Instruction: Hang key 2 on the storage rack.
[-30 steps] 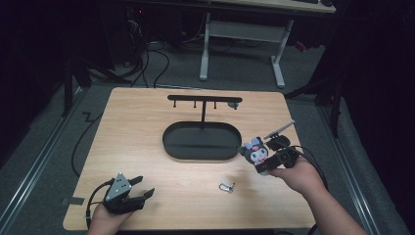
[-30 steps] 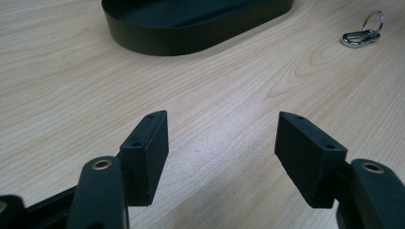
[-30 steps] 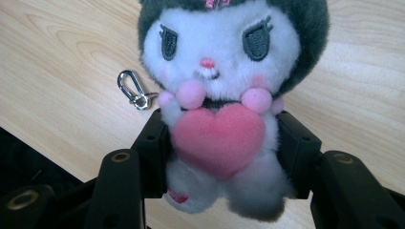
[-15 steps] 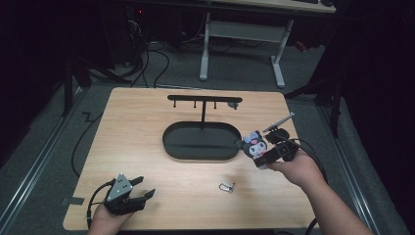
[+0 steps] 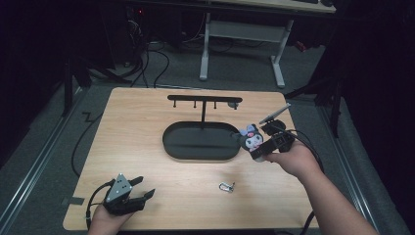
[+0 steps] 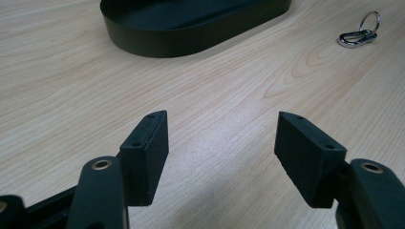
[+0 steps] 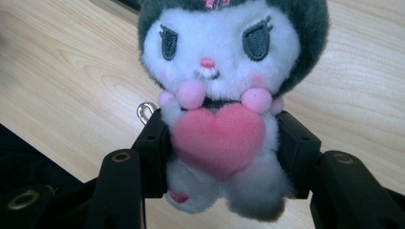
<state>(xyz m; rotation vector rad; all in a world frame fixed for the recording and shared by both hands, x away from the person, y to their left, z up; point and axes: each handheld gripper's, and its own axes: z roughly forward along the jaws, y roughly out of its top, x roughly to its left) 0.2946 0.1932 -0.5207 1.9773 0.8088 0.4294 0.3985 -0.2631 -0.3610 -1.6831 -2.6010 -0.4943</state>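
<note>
Right gripper is clamped on the plush toy, and I hold it above the table just right of the black oval stand. My left gripper rests at the near left, jaws apart, with a metal clasp lying near-centre

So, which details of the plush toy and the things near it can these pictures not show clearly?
- Plush toy: right gripper view, ear tops cut by the upper edge; lower sides hidden by the right gripper.
- Metal clip: high view, too small to tell its shape.
- Black stand: left gripper view, cut off at the top.
</note>
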